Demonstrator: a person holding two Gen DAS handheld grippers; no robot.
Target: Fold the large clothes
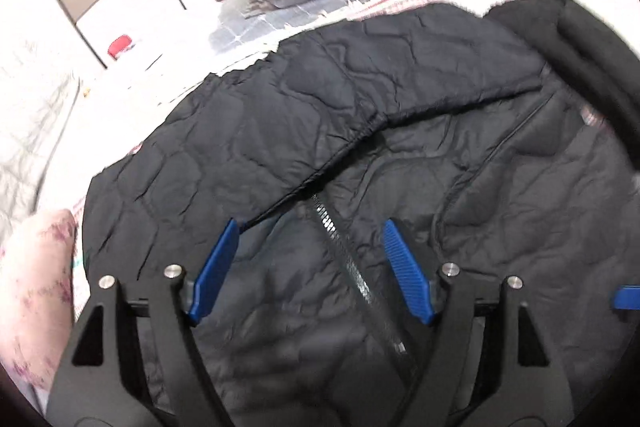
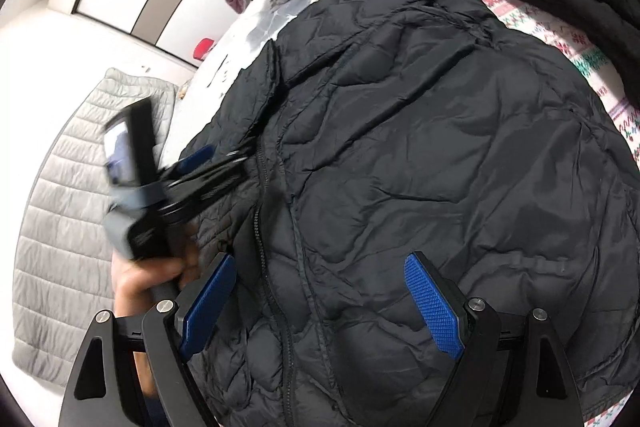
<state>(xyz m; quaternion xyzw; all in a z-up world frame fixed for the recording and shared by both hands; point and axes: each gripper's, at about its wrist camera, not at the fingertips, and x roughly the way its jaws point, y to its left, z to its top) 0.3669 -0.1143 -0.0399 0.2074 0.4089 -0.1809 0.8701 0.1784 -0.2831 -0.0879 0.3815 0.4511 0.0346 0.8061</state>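
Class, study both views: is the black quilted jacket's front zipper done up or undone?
Partly undone: in the left wrist view, the black quilted jacket has one front panel lying back off the zipper, leaving its teeth bare.

You have a black quilted puffer jacket (image 1: 400, 131) (image 2: 440, 147) spread front-up across the patterned bedcover (image 2: 532, 15), its fabric creased, its zipper (image 1: 340, 247) (image 2: 260, 227) closed down the middle and one sleeve (image 1: 260, 131) folded inward across the chest.

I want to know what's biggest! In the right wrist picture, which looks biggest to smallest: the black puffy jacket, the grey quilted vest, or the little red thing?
1. black puffy jacket
2. grey quilted vest
3. little red thing, though it lies farthest away.
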